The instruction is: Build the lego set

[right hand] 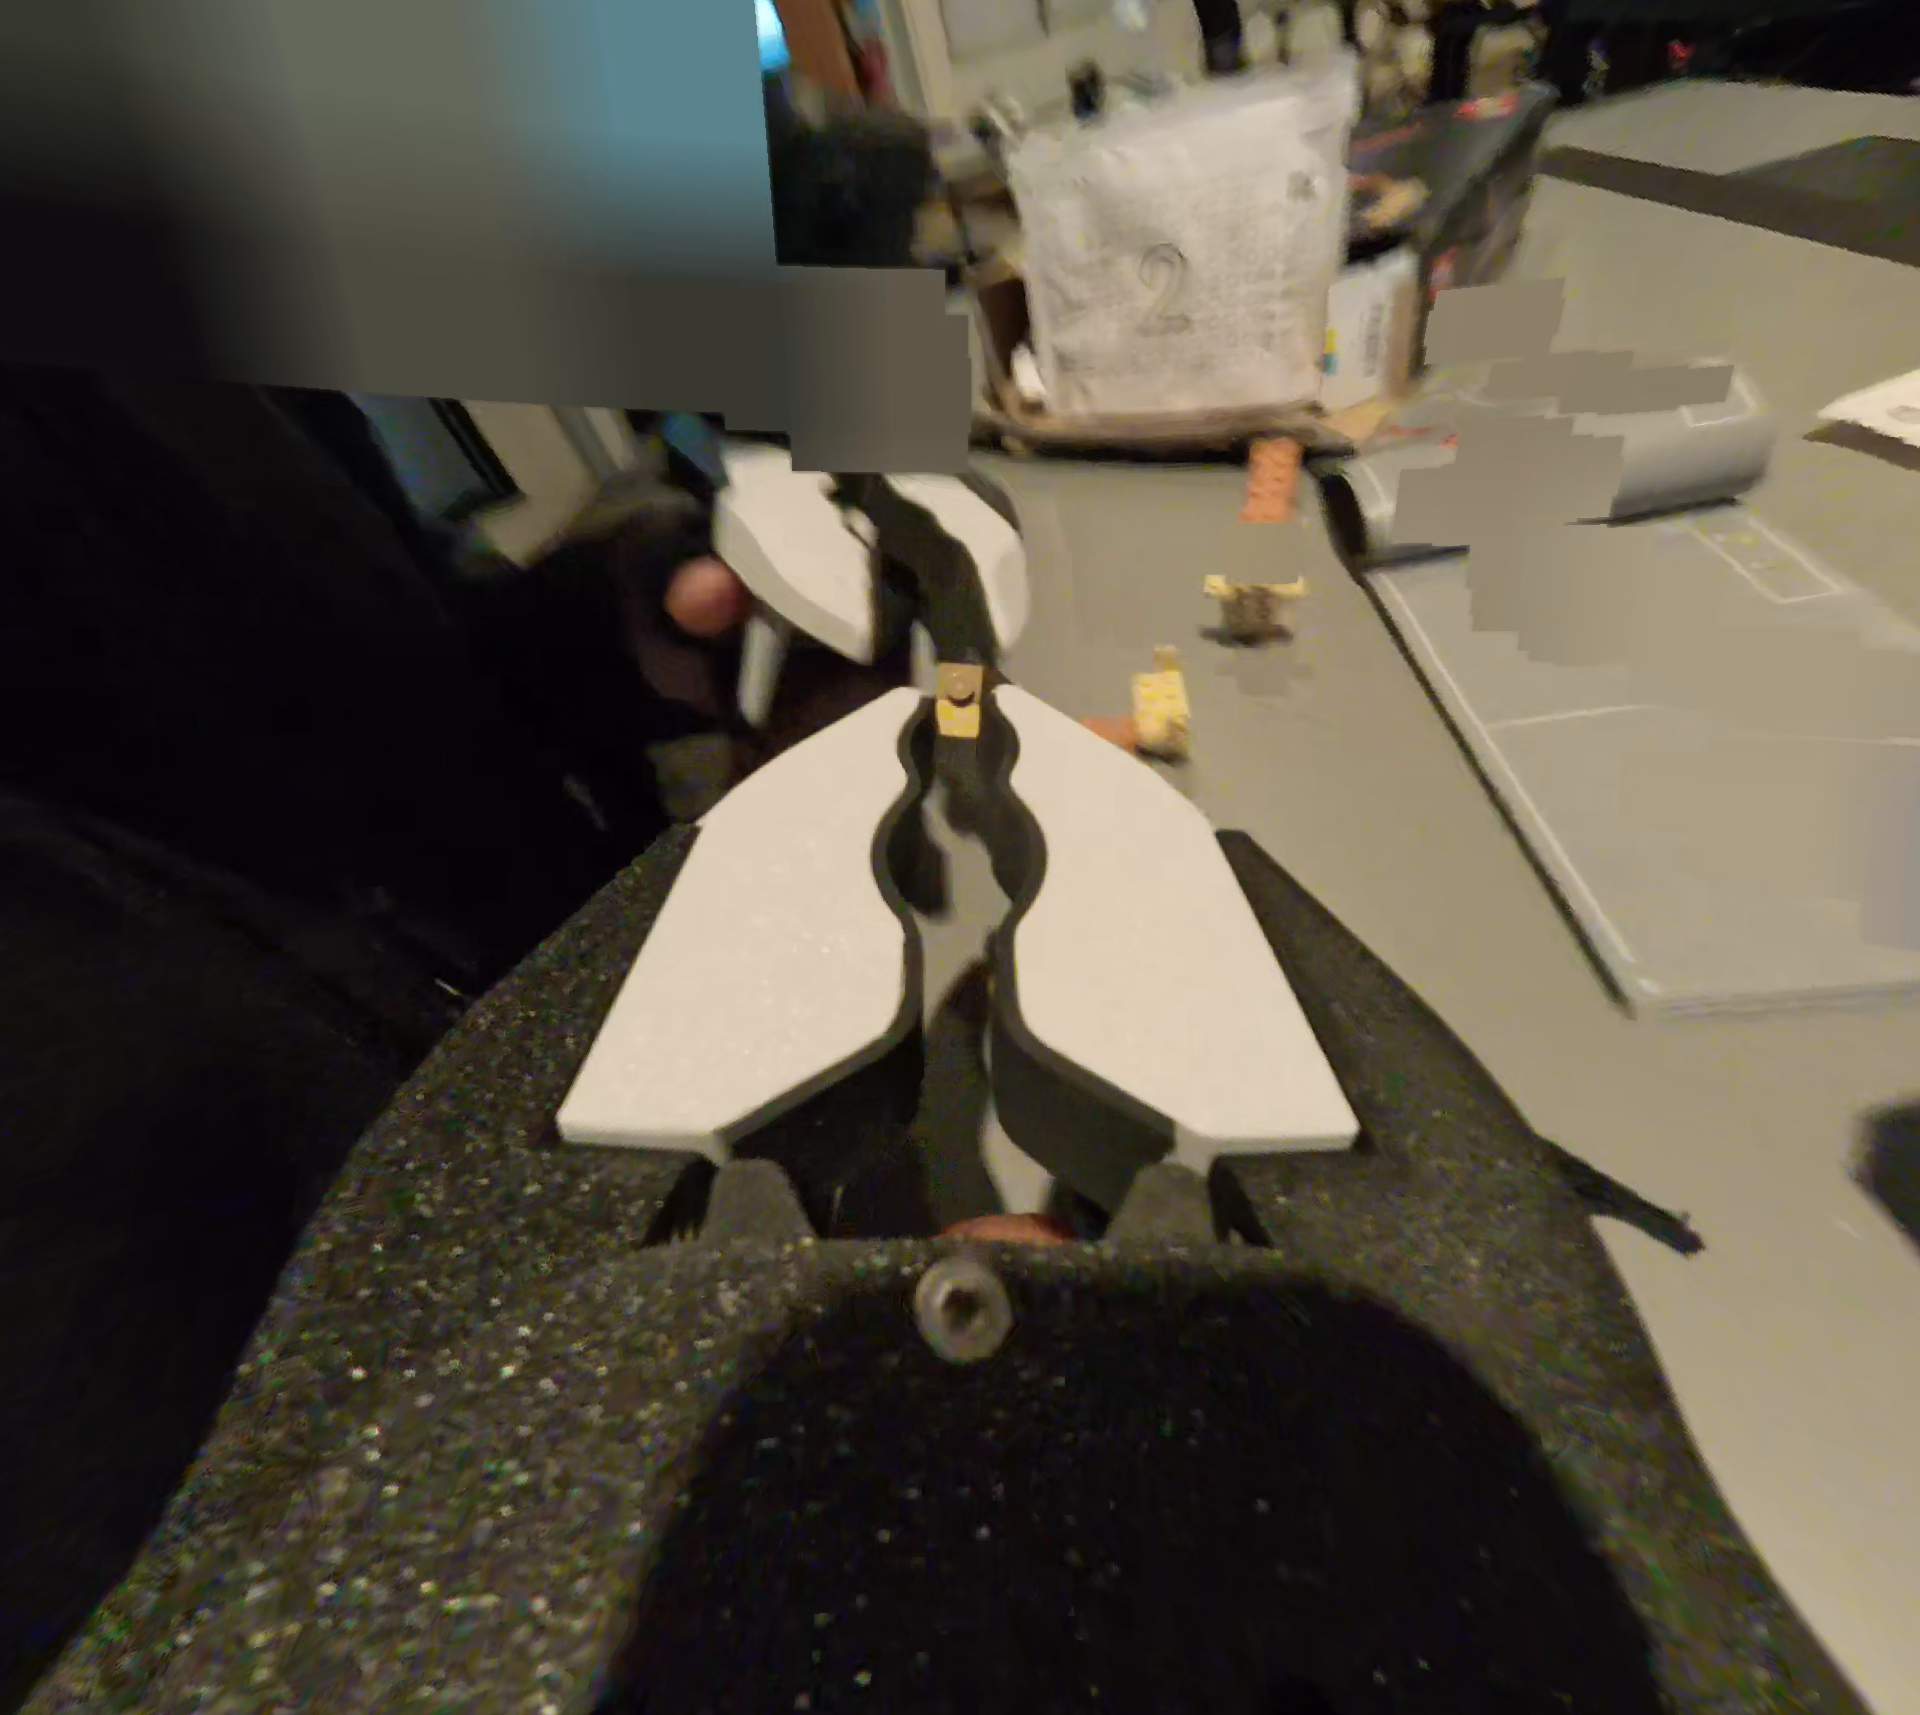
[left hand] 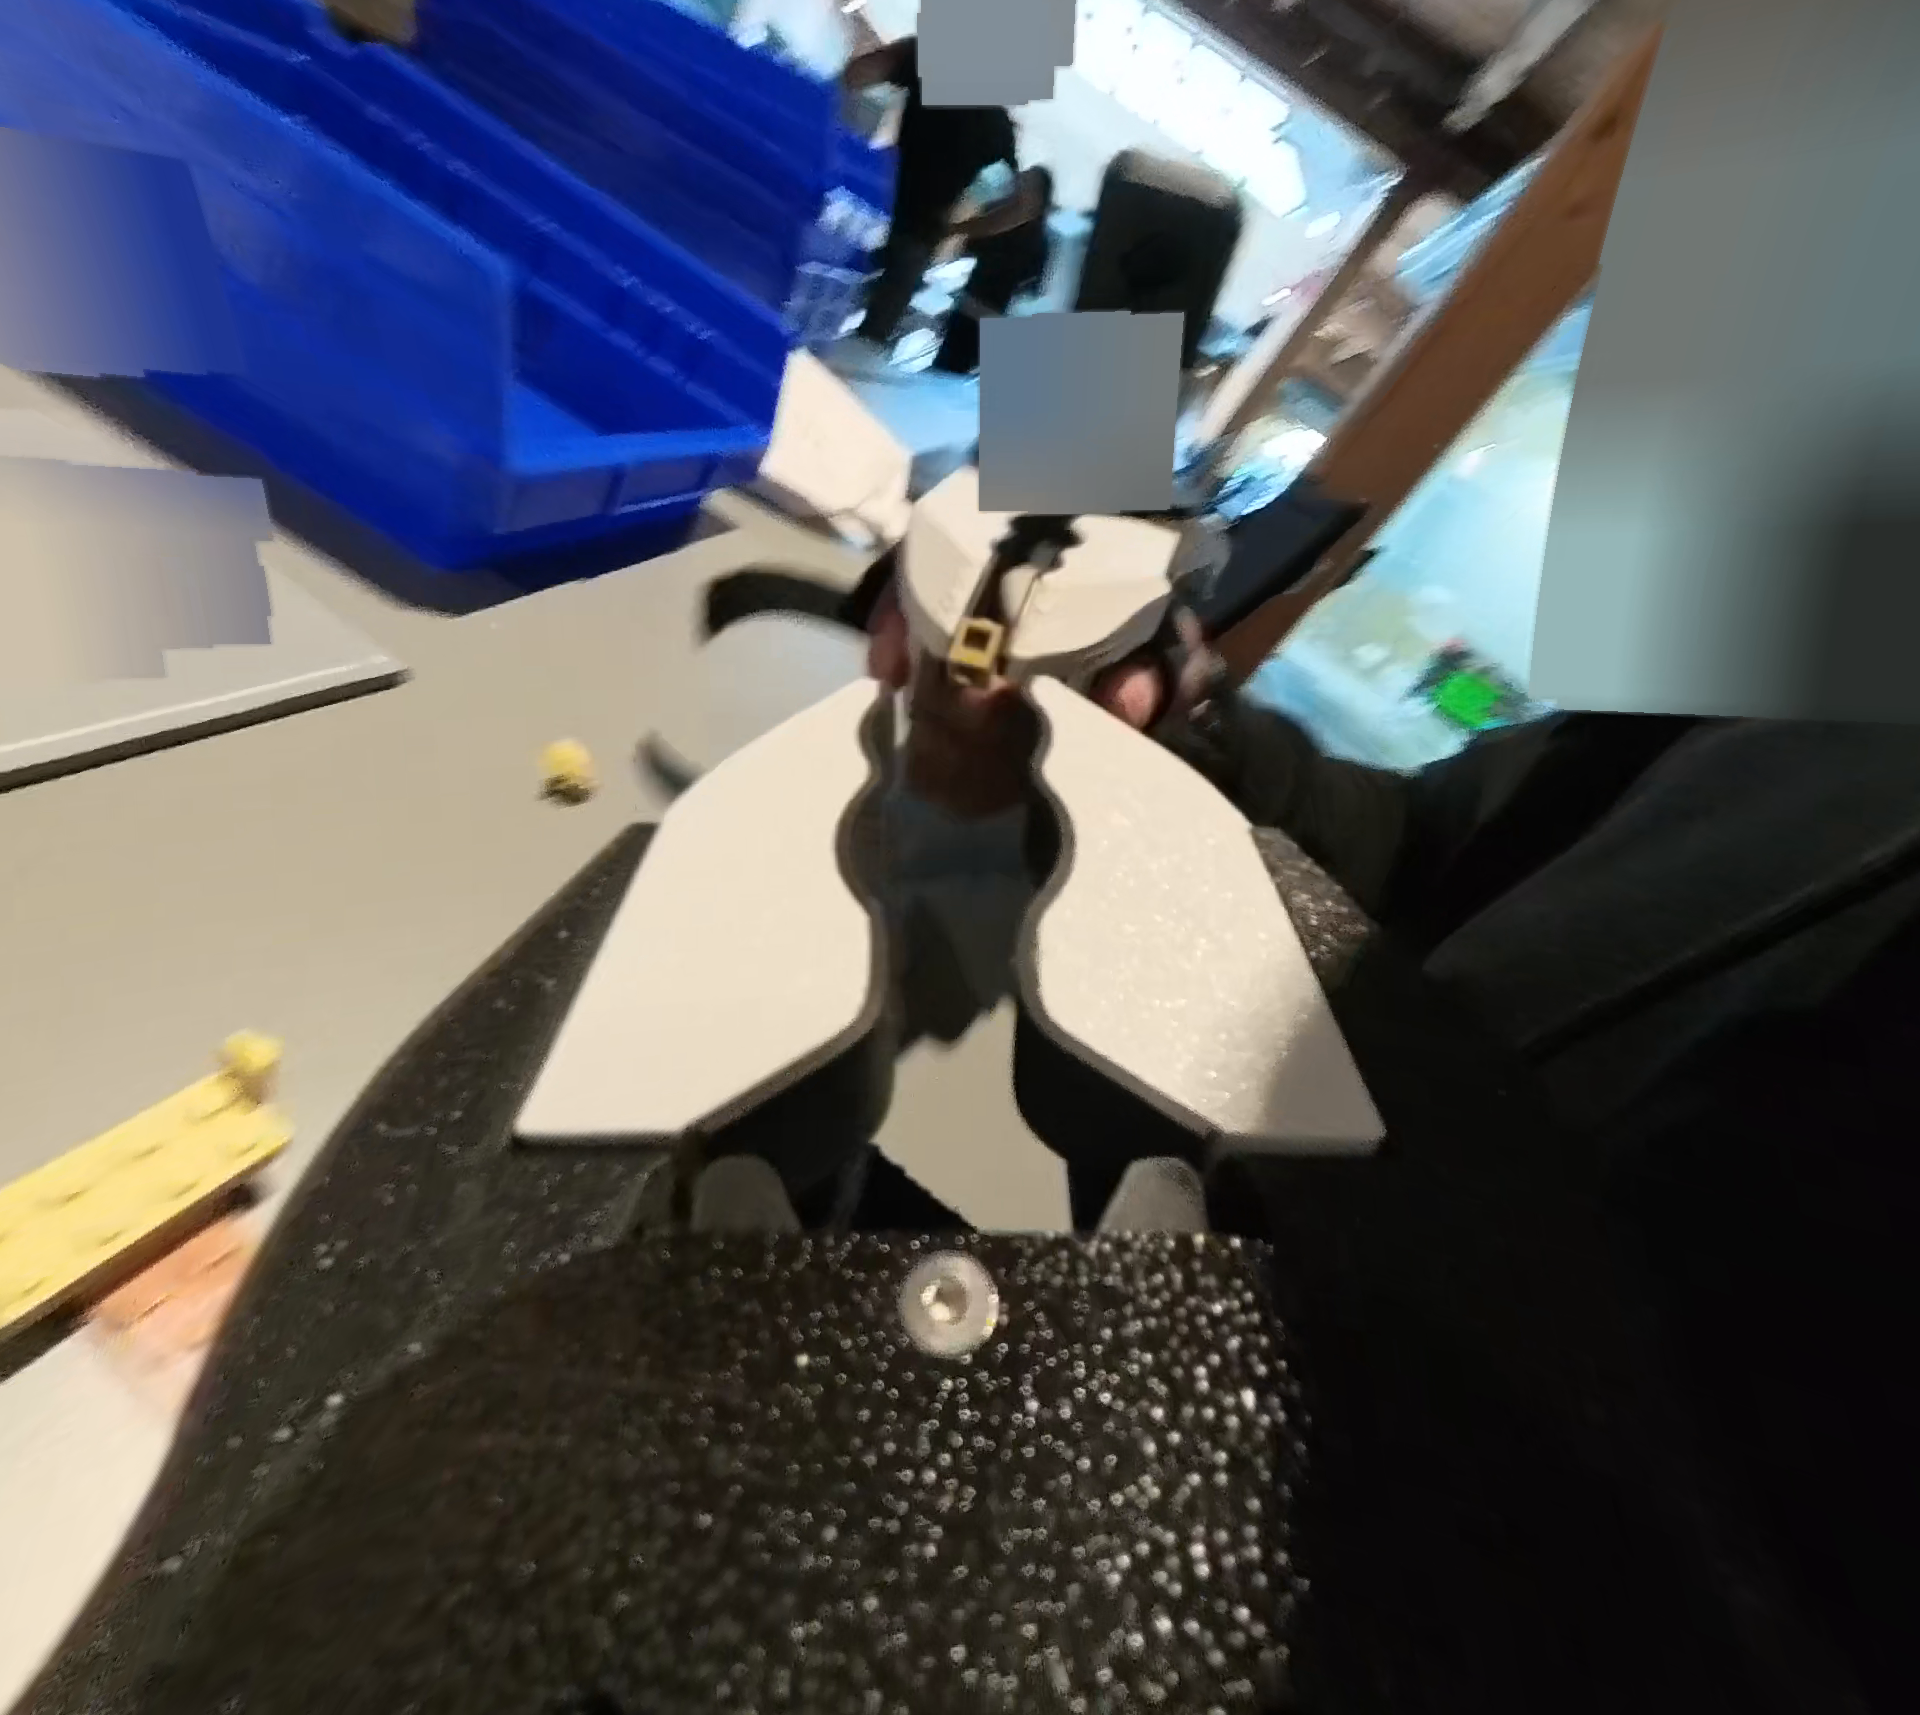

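Note:
My two grippers face each other tip to tip above the grey table. My right gripper is shut on a small tan lego piece with a square hole. The piece also shows in the left wrist view, at the tips of the right gripper. My left gripper stands a little open just in front of the piece, with nothing between its fingers. The left gripper also shows in the right wrist view, just beyond the piece. A yellow lego plate lies at the lower left.
Blue bins stand at the back left. A small yellow piece lies on the table. Loose tan pieces, an orange brick, a white bag and a grey board lie to the right. A person stands far behind. Between my left fingertips and the yellow lego plate there is roughly 12 cm. It is also in sight in the right wrist view.

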Available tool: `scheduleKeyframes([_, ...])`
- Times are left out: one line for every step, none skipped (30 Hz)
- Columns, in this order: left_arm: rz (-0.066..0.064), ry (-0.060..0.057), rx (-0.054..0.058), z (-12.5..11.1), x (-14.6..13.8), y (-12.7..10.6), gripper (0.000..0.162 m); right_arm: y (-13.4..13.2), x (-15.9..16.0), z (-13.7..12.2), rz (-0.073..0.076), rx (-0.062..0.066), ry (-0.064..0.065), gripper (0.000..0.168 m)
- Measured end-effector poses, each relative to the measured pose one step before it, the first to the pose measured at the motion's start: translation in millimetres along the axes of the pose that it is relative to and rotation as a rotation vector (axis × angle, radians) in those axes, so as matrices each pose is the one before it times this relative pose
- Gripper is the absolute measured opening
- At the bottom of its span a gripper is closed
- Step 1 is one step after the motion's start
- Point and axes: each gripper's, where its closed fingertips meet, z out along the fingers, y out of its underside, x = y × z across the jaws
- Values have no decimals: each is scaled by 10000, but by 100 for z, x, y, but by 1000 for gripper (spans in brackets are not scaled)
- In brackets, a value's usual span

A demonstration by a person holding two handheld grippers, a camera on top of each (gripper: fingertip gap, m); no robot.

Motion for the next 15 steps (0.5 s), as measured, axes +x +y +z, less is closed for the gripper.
scheduleKeyframes([193,-284,-128,-312,-358,7,23,790,936,-423,-528,-788,662,8])
scheduleKeyframes([225,-250,-87,-369,-300,-10,23,1313,1207,-362,-684,-1100,824,8])
scheduleKeyframes([216,-232,-66,-349,-286,-7,23,1713,1202,-181,-711,-1286,802,8])
scheduleKeyframes([174,-188,-83,-281,-253,47,22,1848,920,113,-596,-1294,616,8])
scheduleKeyframes([101,-135,-111,-195,-217,107,22,1648,458,368,-425,-1099,335,8])
scheduleKeyframes([36,-77,-116,-118,-184,146,21,1220,-13,513,-258,-783,40,8])
scheduleKeyframes([-20,-52,-94,-76,-156,150,21,711,-260,538,-117,-447,-119,8])
scheduleKeyframes([-45,-49,-78,-42,-147,133,21,359,-299,469,-32,-205,-143,8])
scheduleKeyframes([-27,-20,-62,-26,-63,130,21,190,-269,374,-10,-106,-129,8])
scheduleKeyframes([-14,3,-62,-61,2,122,20,102,-190,244,-13,-52,-73,8])
scheduleKeyframes([2,19,-61,-106,48,110,20,-15,-82,90,0,19,-34,8])
scheduleKeyframes([17,26,-44,-166,64,84,20,-19,-45,10,29,24,-32,8])
scheduleKeyframes([21,24,-33,-238,46,61,20,53,37,-19,42,-5,2,9])
scheduleKeyframes([28,22,-32,-295,10,42,20,68,146,-93,47,8,48,17])
scheduleKeyframes([39,18,-27,-382,-23,16,20,54,147,-204,70,46,9,25])
